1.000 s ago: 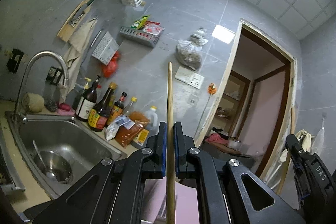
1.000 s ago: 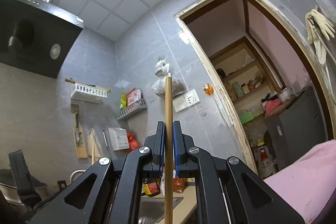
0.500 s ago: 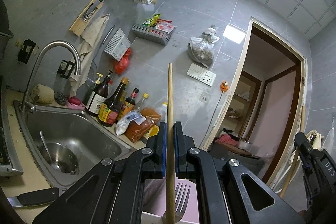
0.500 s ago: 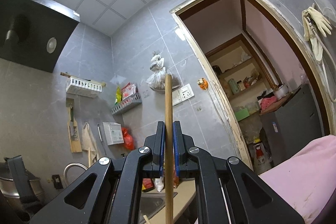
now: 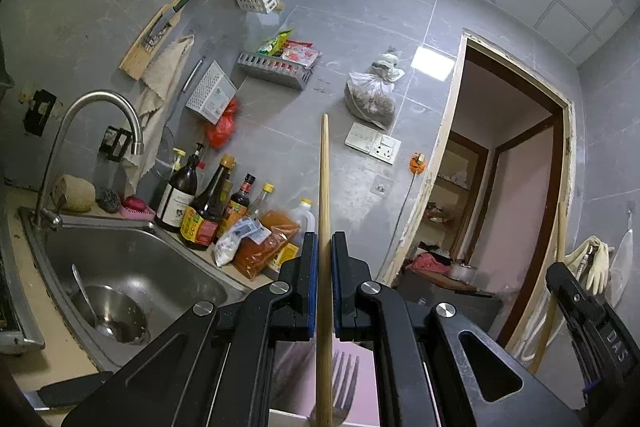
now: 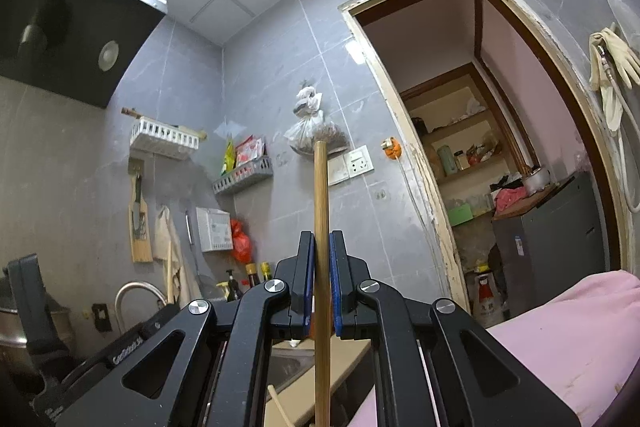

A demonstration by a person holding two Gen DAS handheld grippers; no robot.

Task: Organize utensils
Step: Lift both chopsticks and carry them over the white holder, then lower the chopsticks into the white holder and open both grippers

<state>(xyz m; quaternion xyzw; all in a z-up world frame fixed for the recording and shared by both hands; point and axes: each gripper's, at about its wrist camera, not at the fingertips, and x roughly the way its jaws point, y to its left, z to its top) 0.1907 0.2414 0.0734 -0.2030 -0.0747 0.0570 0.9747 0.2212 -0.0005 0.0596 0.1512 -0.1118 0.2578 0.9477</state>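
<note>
Beside steel sink [image 5: 132, 267], grey-tiled kitchen: left tongs [image 5: 325, 247] and right tongs [image 6: 322, 247] each clamp upright chopstick [image 5: 324, 187].

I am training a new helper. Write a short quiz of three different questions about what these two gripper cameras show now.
1. True or false: the left gripper holds a metal fork between its jaws.
2. What stands on the counter right of the sink? A) bottles B) plates C) pots
3. Fill in: the right gripper is shut on a wooden ____.

Key:
1. False; it holds a chopstick, and the fork lies below.
2. A, the bottles.
3. chopstick
</note>
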